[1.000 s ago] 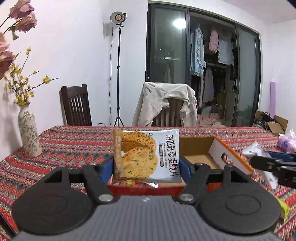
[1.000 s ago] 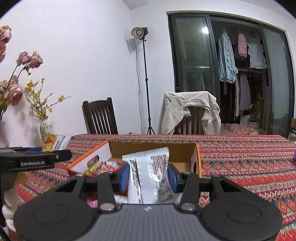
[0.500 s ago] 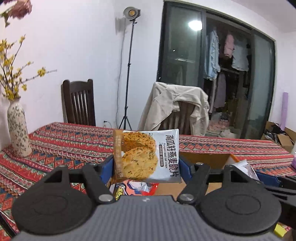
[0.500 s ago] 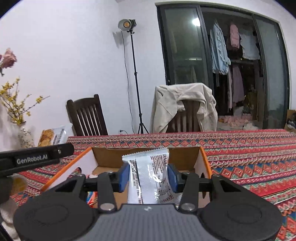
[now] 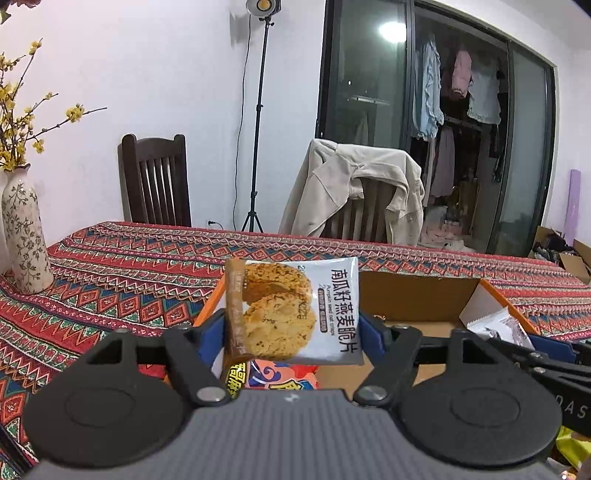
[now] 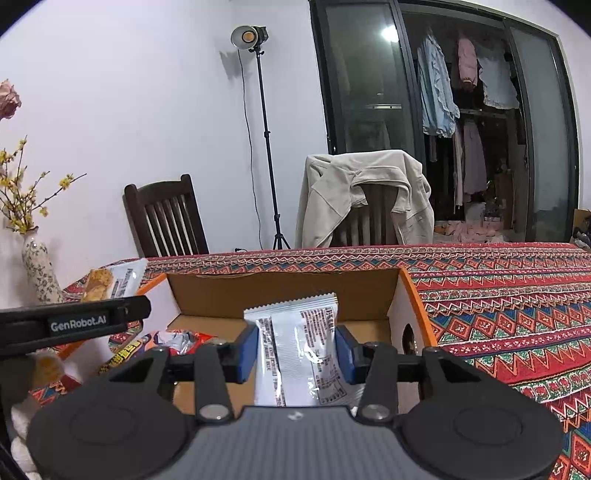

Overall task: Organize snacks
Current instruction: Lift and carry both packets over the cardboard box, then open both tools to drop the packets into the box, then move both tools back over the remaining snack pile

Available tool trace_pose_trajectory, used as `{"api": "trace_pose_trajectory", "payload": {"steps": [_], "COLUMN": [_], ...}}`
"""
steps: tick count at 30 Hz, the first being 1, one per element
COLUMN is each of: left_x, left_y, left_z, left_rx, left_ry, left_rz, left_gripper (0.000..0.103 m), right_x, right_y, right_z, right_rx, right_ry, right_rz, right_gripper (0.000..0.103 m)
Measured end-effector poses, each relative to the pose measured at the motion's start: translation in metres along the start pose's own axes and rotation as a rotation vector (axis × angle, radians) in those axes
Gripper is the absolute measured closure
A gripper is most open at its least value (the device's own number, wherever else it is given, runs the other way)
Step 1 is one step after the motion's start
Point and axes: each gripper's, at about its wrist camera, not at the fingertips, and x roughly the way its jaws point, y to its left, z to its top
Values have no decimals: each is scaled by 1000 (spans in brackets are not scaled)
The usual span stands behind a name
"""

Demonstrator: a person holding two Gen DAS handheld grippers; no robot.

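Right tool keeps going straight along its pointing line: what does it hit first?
Probably the box's far wall, just past the white packet between the right tool's fingers. Depth is unclear; the box floor could come first.

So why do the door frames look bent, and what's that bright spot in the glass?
Left wrist view: a fisheye lens bows the glass doors; the spot is a lamp's reflection; the cookie packet is sharp. Right wrist view: same bending, dark rounded corners, and the studio light throws a shadow on the wall.
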Motion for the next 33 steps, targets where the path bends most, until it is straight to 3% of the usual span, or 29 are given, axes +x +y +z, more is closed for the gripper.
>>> {"api": "trace_pose_trajectory", "payload": {"steps": [2,4,6,8,22,27,33], "left_x": [-6,-12,-16,-17,-22,-41,-71], "left_y": [2,4,6,9,9,12,12], "left_z": [1,2,2,2,2,9,15], "left_rx": [-9,-25,-42,-63,-75,-84,-49], "left_ry": [-30,-57,-84,-90,-87,-94,-94], "left_rz": [-3,-5,-1,0,5,17,-32], "left_gripper": [15,0,0,0,0,0,0], "right_x": [-1,-4,-7,-8,-9,-17,-43], "right_y": [-1,-3,-5,-7,-6,-5,-3], "right_z": [1,1,0,-1,-5,-6,1], "right_rx": [4,15,25,37,19,10,18], "right_ry": [-6,-16,-31,-37,-48,-67,-84], "right_rz": [-7,-12,-19,-23,-44,-45,-35], "right_gripper": [50,34,10,0,0,0,0]}}
